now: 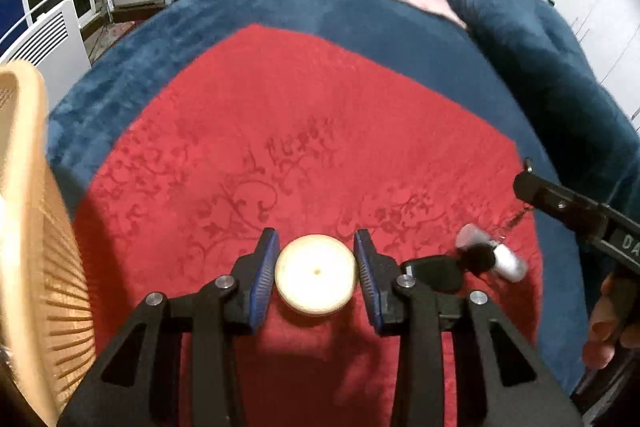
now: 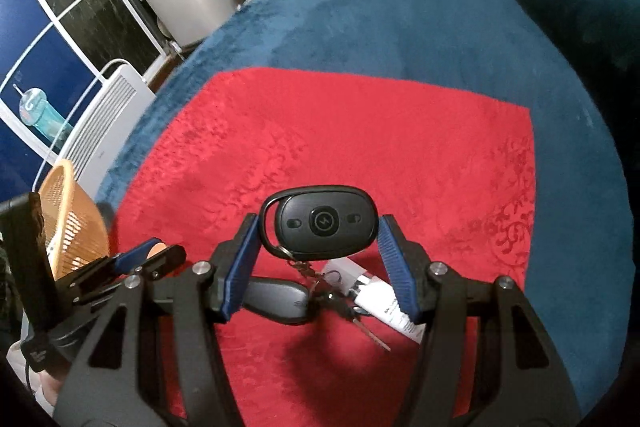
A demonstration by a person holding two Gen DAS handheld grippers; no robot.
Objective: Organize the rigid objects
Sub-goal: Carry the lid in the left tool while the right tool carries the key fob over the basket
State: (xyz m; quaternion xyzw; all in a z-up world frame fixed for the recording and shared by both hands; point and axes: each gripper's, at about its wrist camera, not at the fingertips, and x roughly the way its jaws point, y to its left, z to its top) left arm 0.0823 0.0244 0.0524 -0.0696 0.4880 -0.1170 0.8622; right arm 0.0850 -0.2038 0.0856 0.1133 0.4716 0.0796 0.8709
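Observation:
In the left wrist view my left gripper is open, its blue pads on either side of a round cream lid-like disc lying on the red cloth; small gaps show at both pads. In the right wrist view my right gripper is open around a black oval key fob, which hangs on a ring with a second black fob and keys. A white tube lies under the keys. The right gripper's finger shows at the left view's right edge.
An orange slatted plastic basket stands at the left edge of the cloth, also seen in the right wrist view. The cloth lies on a blue blanket over a bed. A white heater stands beside the bed.

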